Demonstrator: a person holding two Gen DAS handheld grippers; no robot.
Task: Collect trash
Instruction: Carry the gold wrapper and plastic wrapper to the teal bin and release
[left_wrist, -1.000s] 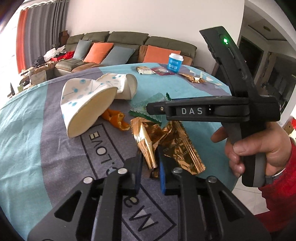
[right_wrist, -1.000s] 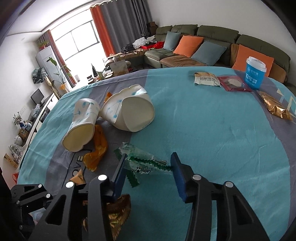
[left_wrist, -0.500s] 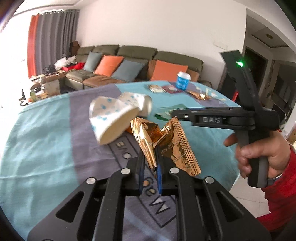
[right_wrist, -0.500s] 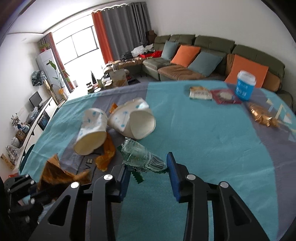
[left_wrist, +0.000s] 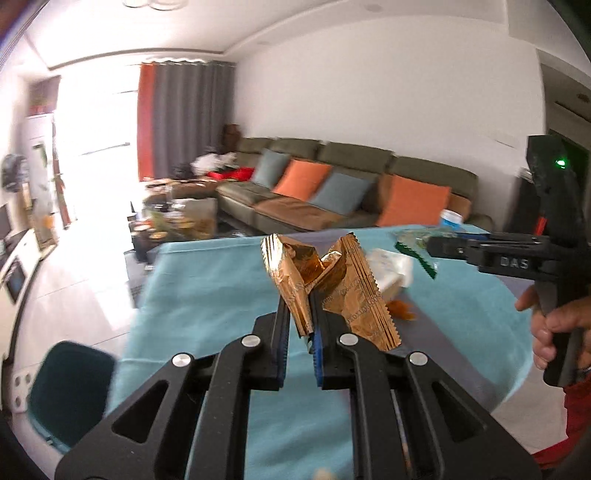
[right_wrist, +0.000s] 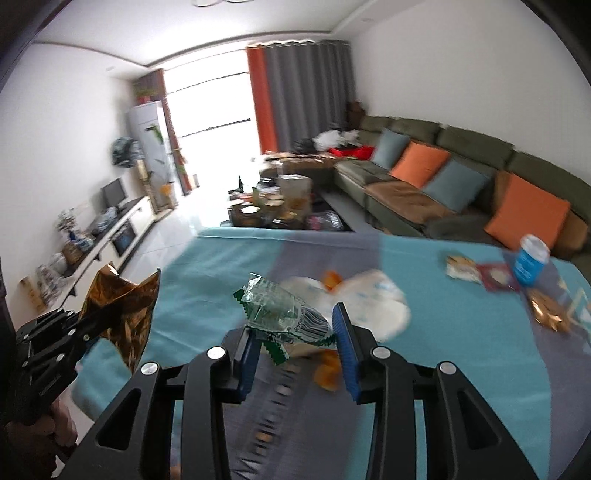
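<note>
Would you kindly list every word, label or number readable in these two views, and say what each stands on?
"DAS": on the black body of the right hand-held gripper.
Crumpled gold foil wrapper: embossed lettering, too blurred to read.
Clear green-edged plastic wrapper: a barcode, digits unreadable.
Blue paper cup with white lid: print blurred.
Teal and grey tablecloth: lettering smeared.

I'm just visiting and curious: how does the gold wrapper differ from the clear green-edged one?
The gold wrapper is shiny opaque foil; the clear wrapper is see-through plastic with green zigzag edges. The gold one sits in the left gripper, whose jaws stand nearly together; the clear one sits in the right gripper, jaws wider apart. Both are crumpled, empty and lifted above the table.
</note>
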